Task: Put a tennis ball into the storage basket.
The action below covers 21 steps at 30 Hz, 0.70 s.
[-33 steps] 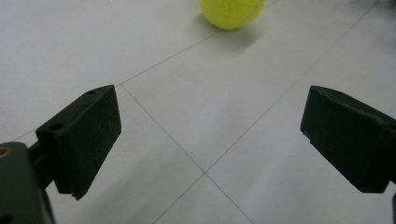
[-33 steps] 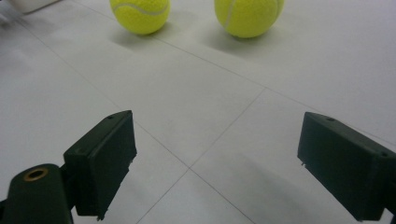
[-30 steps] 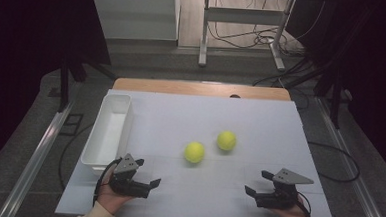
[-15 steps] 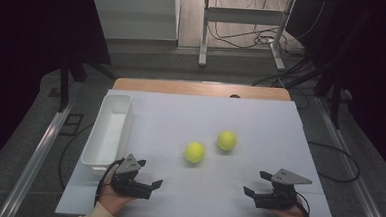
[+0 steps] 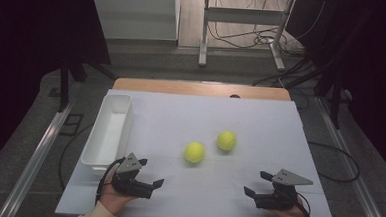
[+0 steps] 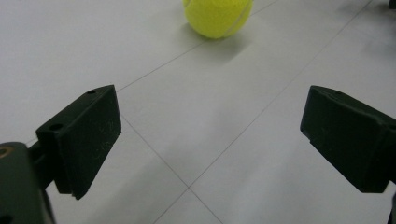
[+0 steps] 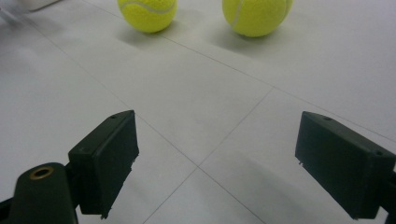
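Two yellow tennis balls lie on the white table, one nearer the left point(image 5: 194, 152) and one a little farther back and to its right point(image 5: 226, 140). My left gripper point(image 5: 151, 172) rests low near the front edge, left of the balls, open and holding nothing. In the left gripper view the near ball point(image 6: 218, 16) lies ahead of the wide-apart jaws of that gripper point(image 6: 210, 140). My right gripper point(image 5: 255, 183) sits at the front right, also open with nothing in it. Beyond the right gripper point(image 7: 215, 163), both balls point(image 7: 147, 14) point(image 7: 254, 16) show in its own view.
A long white bin point(image 5: 111, 129) stands along the table's left side, just behind the left gripper. The white table sheet point(image 5: 260, 122) has thin seam lines. Table legs and cables point(image 5: 235, 35) lie on the floor past the far edge.
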Available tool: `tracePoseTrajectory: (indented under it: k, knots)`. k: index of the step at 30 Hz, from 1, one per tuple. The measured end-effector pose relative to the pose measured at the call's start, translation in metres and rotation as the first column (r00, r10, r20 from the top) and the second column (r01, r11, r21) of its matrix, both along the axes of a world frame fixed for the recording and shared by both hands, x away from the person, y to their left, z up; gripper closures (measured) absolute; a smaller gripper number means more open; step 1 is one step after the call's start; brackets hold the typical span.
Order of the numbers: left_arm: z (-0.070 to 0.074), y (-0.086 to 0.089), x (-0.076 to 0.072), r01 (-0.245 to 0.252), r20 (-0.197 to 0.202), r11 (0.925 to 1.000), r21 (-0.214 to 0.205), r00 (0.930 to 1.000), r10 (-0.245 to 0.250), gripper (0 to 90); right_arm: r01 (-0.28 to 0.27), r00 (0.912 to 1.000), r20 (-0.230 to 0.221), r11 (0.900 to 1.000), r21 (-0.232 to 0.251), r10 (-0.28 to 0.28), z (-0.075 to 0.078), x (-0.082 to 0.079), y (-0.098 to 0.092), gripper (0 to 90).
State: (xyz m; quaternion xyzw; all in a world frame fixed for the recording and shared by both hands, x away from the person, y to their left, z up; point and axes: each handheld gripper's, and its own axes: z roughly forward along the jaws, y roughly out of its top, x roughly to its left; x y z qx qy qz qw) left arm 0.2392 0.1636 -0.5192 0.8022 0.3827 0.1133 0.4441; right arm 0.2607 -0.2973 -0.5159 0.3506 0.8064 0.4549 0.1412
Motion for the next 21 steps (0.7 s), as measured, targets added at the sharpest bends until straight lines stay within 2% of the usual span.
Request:
tracePoseTrajectory:
  k: [8, 15, 21]
  knots:
    - [0.006, -0.002, -0.001, 0.005, 0.002, 1.0, -0.007, 1.0, -0.005, 6.2, -0.002, 1.0, 0.005, 1.0, -0.001, 0.002, 0.0, 0.0, 0.0, 13.7]
    - [0.011, -0.007, 0.003, 0.015, -0.017, 0.9999, -0.006, 0.9997, -0.015, 6.3, -0.005, 1.0, 0.006, 1.0, -0.005, 0.005, 0.0, 0.0, 0.001, 13.8]
    - [0.018, -0.009, 0.005, 0.007, -0.007, 1.0, -0.001, 0.9999, -0.007, 6.6, -0.012, 0.9999, 0.007, 0.9999, -0.008, 0.012, 0.0, 0.0, 0.003, 13.9]
